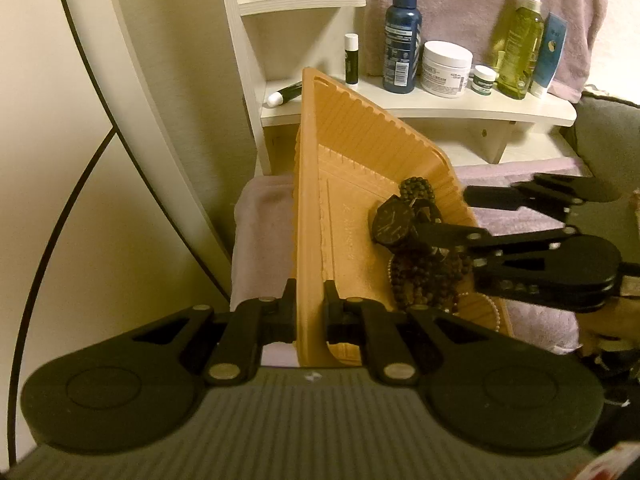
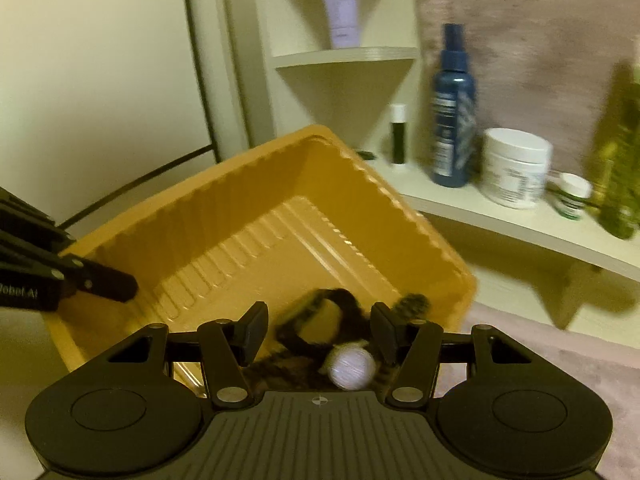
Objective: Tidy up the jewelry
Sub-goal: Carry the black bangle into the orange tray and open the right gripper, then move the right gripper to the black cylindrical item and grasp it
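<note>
— Where's the jewelry, from where you stand?

— All in the orange tray [image 1: 320,184], which is tipped up on edge. The left gripper [image 1: 311,300] pinches its near rim, one finger on each side of the wall. A black watch [image 1: 393,222] and dark bead bracelets [image 1: 420,280] are heaped in the low right corner; a string of pale beads [image 1: 494,312] peeks out at the near right, mostly hidden.

— And the other gripper?

— The right gripper [image 1: 452,216] reaches in from the right with its fingers spread; one finger lies over the pile, so I can't tell what it touches. Its own camera is blurred: between its fingers [image 2: 256,326] there's a dark strap loop [image 2: 320,320] and a white smear [image 2: 351,368] I can't identify.

— Behind?

— A shelf [image 1: 440,106] holding a blue bottle [image 1: 402,36] and a white jar [image 1: 446,68].
</note>
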Available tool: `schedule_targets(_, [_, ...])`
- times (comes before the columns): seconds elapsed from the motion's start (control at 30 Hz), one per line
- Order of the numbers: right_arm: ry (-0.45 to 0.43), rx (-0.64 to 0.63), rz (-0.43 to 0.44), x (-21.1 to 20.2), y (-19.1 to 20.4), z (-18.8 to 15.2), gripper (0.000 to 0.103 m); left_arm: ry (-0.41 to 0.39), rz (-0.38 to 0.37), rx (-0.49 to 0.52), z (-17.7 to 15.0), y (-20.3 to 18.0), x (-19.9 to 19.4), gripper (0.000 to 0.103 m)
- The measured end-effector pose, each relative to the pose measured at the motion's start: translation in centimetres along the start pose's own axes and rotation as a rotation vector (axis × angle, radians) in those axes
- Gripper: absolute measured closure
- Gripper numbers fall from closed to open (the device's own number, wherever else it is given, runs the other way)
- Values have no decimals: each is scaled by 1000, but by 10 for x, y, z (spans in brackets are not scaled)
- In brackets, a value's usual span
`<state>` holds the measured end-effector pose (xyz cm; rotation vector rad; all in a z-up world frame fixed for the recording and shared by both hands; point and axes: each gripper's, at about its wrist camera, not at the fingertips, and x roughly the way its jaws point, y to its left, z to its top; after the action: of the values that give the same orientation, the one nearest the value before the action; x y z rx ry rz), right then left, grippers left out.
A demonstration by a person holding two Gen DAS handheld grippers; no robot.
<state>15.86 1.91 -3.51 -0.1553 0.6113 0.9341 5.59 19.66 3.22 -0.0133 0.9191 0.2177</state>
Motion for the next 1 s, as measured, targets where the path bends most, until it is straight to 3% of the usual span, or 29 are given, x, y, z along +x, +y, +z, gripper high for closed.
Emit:
schedule_targets(0.73, [16, 258, -419, -93, -107, -69, 46, -1, 3, 2, 1, -1, -1, 93])
schedule_targets(1.0, [15, 315, -546, -108, -138, -88, 46, -2, 3, 2, 1, -1, -2, 93])
